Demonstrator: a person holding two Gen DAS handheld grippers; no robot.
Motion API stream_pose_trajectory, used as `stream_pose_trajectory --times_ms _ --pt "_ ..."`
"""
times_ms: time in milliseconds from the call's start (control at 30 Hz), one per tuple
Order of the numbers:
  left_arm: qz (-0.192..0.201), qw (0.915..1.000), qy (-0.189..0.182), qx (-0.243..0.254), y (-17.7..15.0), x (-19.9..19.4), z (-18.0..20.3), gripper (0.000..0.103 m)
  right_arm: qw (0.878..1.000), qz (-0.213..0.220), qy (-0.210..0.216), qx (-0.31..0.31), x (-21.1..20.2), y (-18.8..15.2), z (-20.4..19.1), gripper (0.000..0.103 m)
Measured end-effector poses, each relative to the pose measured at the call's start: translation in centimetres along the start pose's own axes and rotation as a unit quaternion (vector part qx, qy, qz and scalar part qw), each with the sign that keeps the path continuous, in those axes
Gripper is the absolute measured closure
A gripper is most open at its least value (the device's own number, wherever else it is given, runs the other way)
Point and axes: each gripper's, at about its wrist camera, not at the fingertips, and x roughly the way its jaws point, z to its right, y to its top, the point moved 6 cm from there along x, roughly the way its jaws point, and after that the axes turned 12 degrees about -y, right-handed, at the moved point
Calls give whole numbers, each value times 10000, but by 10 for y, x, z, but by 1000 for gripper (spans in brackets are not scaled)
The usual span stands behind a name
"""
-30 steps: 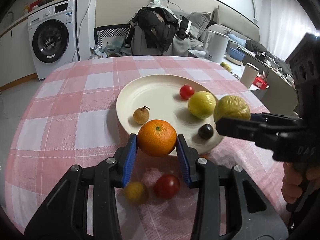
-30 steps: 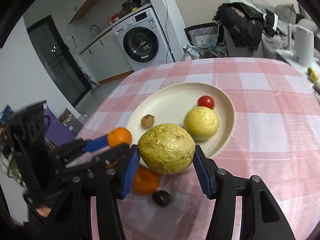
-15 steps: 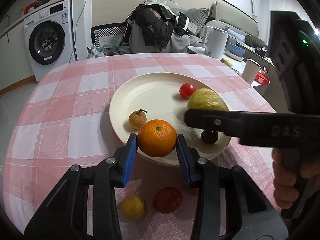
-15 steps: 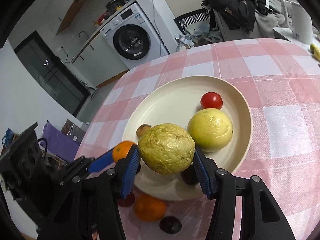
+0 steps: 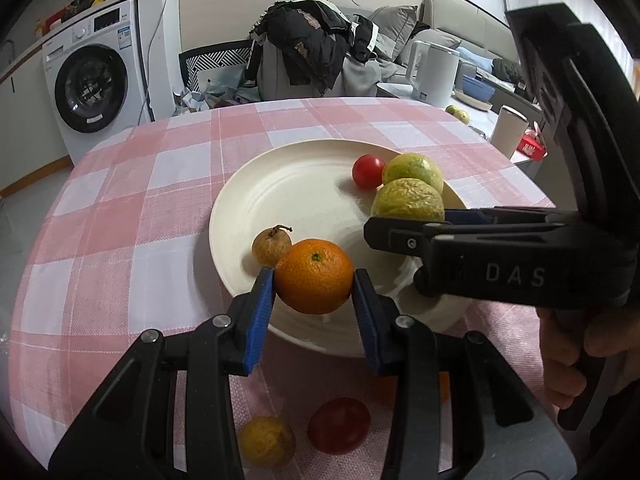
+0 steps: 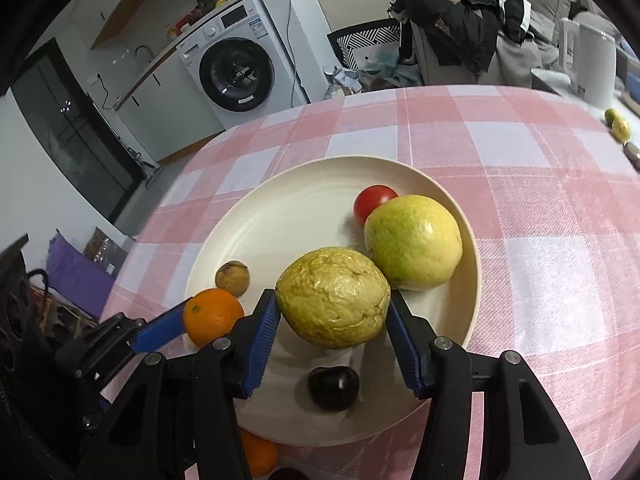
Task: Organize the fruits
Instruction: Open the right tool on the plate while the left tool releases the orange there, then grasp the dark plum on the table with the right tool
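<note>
My left gripper (image 5: 313, 285) is shut on an orange (image 5: 314, 275) and holds it over the near rim of the cream plate (image 5: 280, 184). My right gripper (image 6: 332, 312) is shut on a wrinkled yellow-green fruit (image 6: 333, 297) over the plate (image 6: 288, 216), beside a smooth yellow-green fruit (image 6: 414, 242). On the plate also lie a red tomato (image 6: 372, 200), a small brown fruit (image 6: 232, 278) and a dark plum (image 6: 333, 387). In the left wrist view the right gripper (image 5: 408, 222) reaches in from the right.
On the pink checked cloth (image 5: 120, 240) in front of the plate lie a small yellow fruit (image 5: 267, 441), a red tomato (image 5: 339, 425) and another orange (image 6: 258, 454). A washing machine (image 5: 94, 80), a chair with clothes (image 5: 304, 52) and a kettle (image 5: 434, 70) stand beyond the table.
Both grippers have moved forward over the plate with their fruits. The wrinkled fruit now sits lower, close beside the smooth yellow-green fruit.
</note>
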Motion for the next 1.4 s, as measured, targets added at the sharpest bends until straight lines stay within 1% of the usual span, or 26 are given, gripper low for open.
stream_pose_trajectory --times_ms 167,233,333,367,400,433,467,500,567,633,667,700,767,900,1000,1067,1167,1267,1400 --pt "-13 10000 24 20 0 2 1 66 9992 71 -274 -265 0 -3 -2 48" --pt "-5 10000 49 54 0 0 2 66 9992 41 -231 -331 -1 -5 -3 47" --pt "12 10000 14 78 -2 -5 4 63 9994 48 -155 -308 -7 -9 2 43" --pt "52 10000 -27 40 -3 -9 4 57 9994 117 -121 -304 -12 -11 4 41" --pt "85 10000 -46 21 -3 -13 4 47 9994 180 -71 -303 -18 -13 5 39" --pt "151 9999 -8 -11 -3 -19 3 41 9993 247 -38 -286 -24 -15 7 33" --pt "206 9998 47 -25 -3 -24 2 29 9991 324 -13 -273 -32 -17 9 29" --pt "261 9996 92 -32 -4 -30 2 21 9988 416 -2 -276 -40 -19 11 26" --pt "401 9992 73 -37 -5 -44 2 18 9979 533 -120 -347 -53 -24 13 10" --pt "435 9990 83 -55 -10 -56 3 12 9967 634 -253 -442 -65 -31 16 6" --pt "454 9989 115 -84 -13 -61 3 3 9962 668 -292 -484 -69 -33 17 3" --pt "500 9986 155 -119 -16 -67 2 1 9954 723 -340 -529 -74 -38 18 1" --pt "577 9980 168 -170 -23 -77 1 1 9943 779 -346 -643 -80 -46 17 0" --pt "609 9975 221 -278 -34 -94 -3 1 9924 740 -403 -900 -84 -59 13 0" --pt "715 9965 384 -218 -39 -105 -3 1 9903 759 -437 -1076 -84 -62 9 0" --pt "669 9966 470 -68 -43 -109 -1 1 9901 744 -398 -1124 -83 -64 8 0" --pt "596 9966 571 58 -45 -109 1 1 9895 642 -465 -1211 -79 -69 7 0" --pt "529 9970 556 87 -46 -108 2 1 9874 560 -568 -1363 -74 -74 6 0" --pt "459 9971 589 151 -48 -107 0 1 9870 392 -527 -1468 -68 -80 4 0"
